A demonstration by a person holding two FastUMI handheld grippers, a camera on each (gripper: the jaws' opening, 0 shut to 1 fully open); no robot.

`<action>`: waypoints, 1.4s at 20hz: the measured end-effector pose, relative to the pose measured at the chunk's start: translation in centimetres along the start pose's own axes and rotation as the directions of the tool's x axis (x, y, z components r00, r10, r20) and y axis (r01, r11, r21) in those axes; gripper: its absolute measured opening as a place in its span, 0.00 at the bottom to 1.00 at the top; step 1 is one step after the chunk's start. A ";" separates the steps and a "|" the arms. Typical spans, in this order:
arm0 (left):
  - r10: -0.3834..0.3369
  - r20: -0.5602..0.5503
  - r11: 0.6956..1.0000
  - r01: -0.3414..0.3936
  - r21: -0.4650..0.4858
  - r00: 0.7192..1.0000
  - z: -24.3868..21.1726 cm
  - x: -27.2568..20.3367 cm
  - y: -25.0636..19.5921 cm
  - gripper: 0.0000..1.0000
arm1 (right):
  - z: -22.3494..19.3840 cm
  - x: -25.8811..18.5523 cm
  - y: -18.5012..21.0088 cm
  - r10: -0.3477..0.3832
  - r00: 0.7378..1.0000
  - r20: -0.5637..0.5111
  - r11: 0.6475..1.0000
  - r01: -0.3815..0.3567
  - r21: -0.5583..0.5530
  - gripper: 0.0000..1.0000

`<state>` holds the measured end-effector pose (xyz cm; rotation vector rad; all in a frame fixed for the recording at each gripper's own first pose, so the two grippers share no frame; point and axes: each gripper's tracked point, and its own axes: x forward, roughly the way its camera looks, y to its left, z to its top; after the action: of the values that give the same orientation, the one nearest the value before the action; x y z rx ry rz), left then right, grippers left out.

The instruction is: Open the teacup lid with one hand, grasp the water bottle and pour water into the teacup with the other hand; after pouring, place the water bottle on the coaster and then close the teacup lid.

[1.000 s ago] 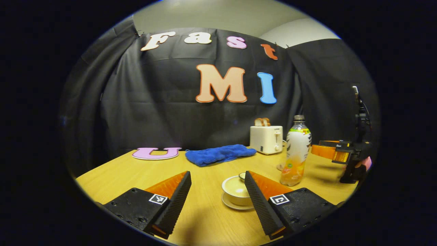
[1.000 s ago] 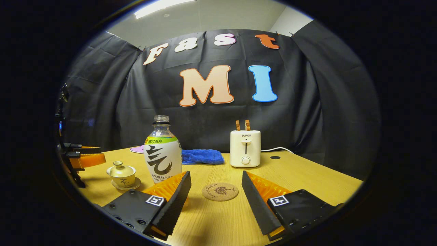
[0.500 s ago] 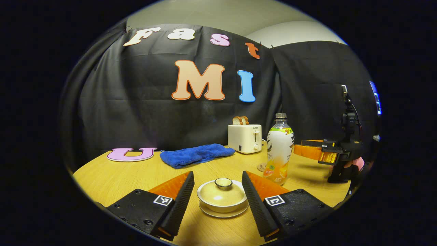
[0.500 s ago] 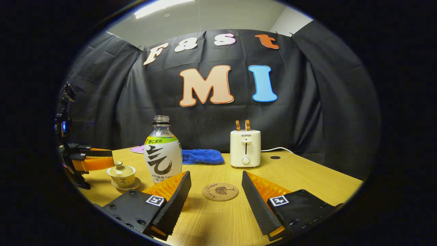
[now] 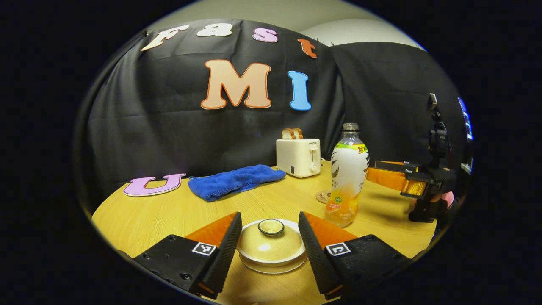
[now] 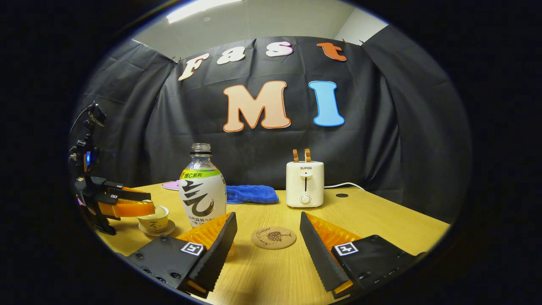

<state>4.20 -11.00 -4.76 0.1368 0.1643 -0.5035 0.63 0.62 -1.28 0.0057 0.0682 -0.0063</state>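
The cream teacup (image 5: 271, 248) stands lidded on its saucer, right between the fingers of my left gripper (image 5: 269, 237), which is open around it without touching. In the right gripper view the same teacup (image 6: 154, 221) sits at the left, its lid hidden behind the left gripper (image 6: 127, 206). The water bottle (image 5: 346, 176) stands upright, uncapped, to the right of the cup; it also rises just left of my right gripper (image 6: 267, 237) as the water bottle (image 6: 202, 188). That gripper is open, with the round cork coaster (image 6: 273, 237) lying between its fingers, farther off.
A white toaster (image 6: 305, 184) with bread and a cord stands at the back of the wooden table (image 6: 381, 220). A blue cloth (image 5: 235, 181) lies left of it, and a pink letter shape (image 5: 153, 184) lies flat at the far left.
My left gripper has swung right and moved forward and down, so the teacup now sits centred between its fingers. The right gripper has stayed still.
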 end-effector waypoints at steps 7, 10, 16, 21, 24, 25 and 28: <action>0.025 -0.003 0.999 -0.025 0.032 1.000 0.2 0.1 0.2 0.40 | 0.0 0.0 0.0 0.000 1.000 0.000 1.000 0.000 0.000 0.95; 0.032 -0.003 0.998 -0.032 0.052 0.999 0.1 0.1 0.2 0.30 | 0.0 0.0 0.0 0.000 1.000 0.000 1.000 0.000 0.000 0.95; 0.062 0.027 0.997 -0.063 0.037 0.998 0.5 -0.5 0.9 0.29 | 0.0 0.0 0.1 0.002 1.000 0.001 1.000 -0.002 0.001 0.95; 0.132 0.140 0.991 -0.128 -0.033 0.981 2.1 -2.0 2.5 0.29 | 0.0 -0.1 1.0 0.055 0.998 -0.002 0.998 -0.055 0.004 0.92; 0.174 0.140 0.985 -0.170 -0.040 0.975 1.9 -2.7 3.5 0.29 | 0.0 -0.4 2.4 0.134 0.991 -0.005 0.991 -0.134 0.007 0.92; 0.188 0.138 0.982 -0.183 -0.042 0.972 1.9 -3.0 3.8 0.29 | 0.1 -0.6 3.1 0.174 0.985 -0.007 0.985 -0.174 0.009 0.92; 0.239 0.138 0.971 -0.235 -0.049 0.961 1.7 -3.9 4.9 0.29 | -0.1 -1.2 5.3 0.290 0.957 -0.009 0.957 -0.290 0.015 0.95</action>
<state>3.45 -5.17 -1.89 0.0874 0.0147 -0.2699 -0.58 5.95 -1.30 0.0290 0.0780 0.2877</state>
